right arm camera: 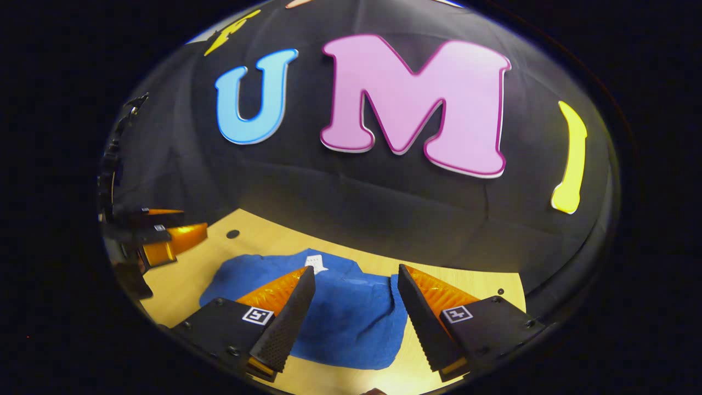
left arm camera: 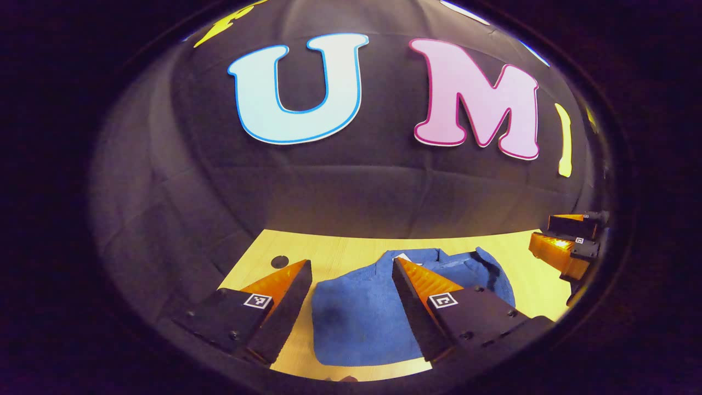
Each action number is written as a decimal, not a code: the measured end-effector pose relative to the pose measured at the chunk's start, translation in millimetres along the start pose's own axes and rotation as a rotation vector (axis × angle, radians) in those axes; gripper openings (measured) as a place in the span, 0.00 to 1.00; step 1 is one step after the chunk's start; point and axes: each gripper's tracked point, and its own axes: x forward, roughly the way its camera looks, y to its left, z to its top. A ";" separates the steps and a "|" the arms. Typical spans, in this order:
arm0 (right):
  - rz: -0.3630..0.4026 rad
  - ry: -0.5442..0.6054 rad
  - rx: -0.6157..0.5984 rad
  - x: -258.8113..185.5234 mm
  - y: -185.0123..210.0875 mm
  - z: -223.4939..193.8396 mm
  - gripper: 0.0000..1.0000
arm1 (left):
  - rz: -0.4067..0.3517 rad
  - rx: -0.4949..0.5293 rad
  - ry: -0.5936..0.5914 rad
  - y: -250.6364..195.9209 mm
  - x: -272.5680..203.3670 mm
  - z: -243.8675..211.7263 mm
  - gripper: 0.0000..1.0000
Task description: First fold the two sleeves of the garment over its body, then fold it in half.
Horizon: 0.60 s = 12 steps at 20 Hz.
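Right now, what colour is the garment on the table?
Plain blue garment, clearest in the right gripper view.

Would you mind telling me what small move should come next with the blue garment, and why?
Probably lower one open gripper toward an edge of the blue garment to pinch it. Both the left gripper and the right gripper hover open above it, holding nothing, and it lies in a compact shape on the wooden table, so a fold may remain; I cannot tell which.
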 end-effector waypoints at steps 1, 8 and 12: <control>0.015 -0.023 -0.004 -16.3 12.6 4.4 0.96 | -0.023 0.002 0.001 -12.2 -21.9 -7.5 0.87; 0.105 -0.093 -0.040 -136.8 69.5 -10.5 0.95 | -0.109 0.079 -0.121 -47.4 -167.4 -40.0 0.86; 0.078 -0.126 -0.002 -204.9 84.5 -19.3 0.95 | -0.087 0.198 -0.188 -37.3 -238.4 -43.2 0.86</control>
